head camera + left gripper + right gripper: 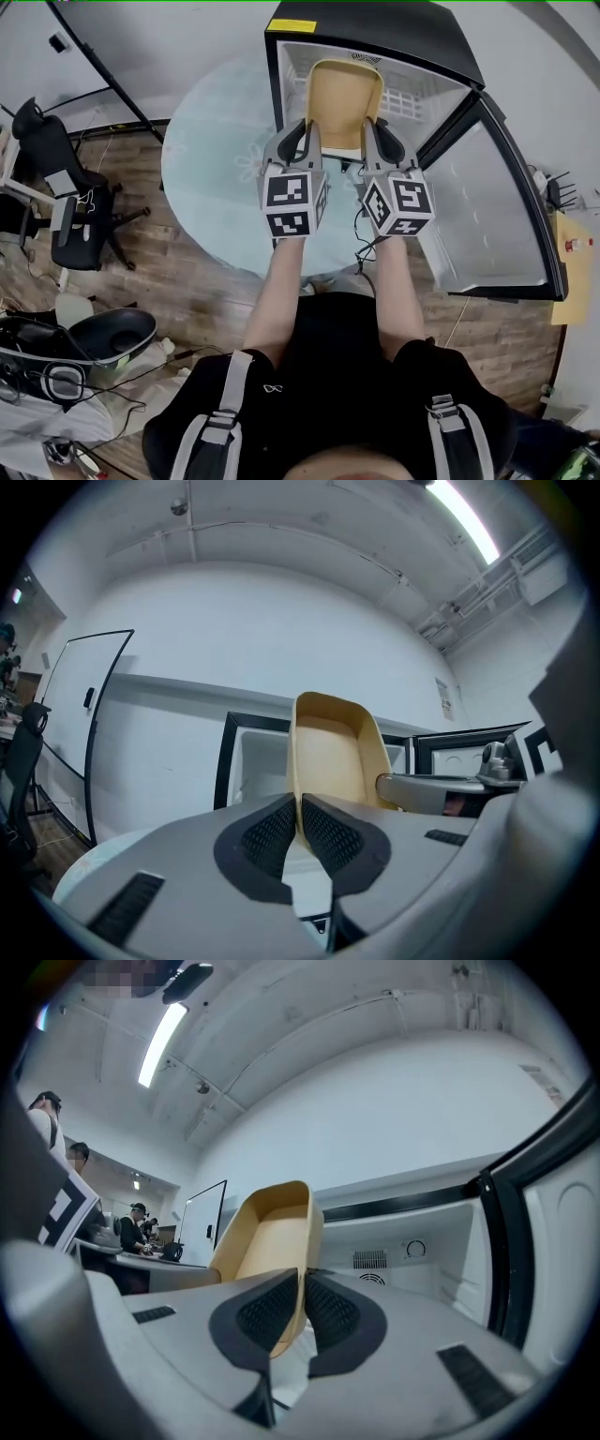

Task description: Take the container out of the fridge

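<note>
Closest to the camera, the person's two forearms reach out over the wooden floor (pixel 197 281), one gripper in each hand. The left gripper (pixel 305 141) has its jaws squeezed down on the left wall of the tan container (pixel 344 103), with the thin wall sandwiched between the dark pads (pixel 272 832). The right gripper (pixel 375 141) is doing the same on the other side, and its own view shows it clamped on the container's right wall (pixel 302 1312). So it's a two-handed pinch, one claw per side.

The container (pixel 333 752) is an empty open tray (nothing visible inside). It's tipped up so the inside faces the person, and it's held right at the mouth of the black fridge (pixel 375 28). Whether it has fully cleared the opening can't be told.

The fridge sits on a pale round table (pixel 216 159) and its door (pixel 497 206) is swung wide open to the right. The white fridge interior (pixel 412 1241) is behind the tray. Way off to the left there's a black office chair (pixel 56 159).
</note>
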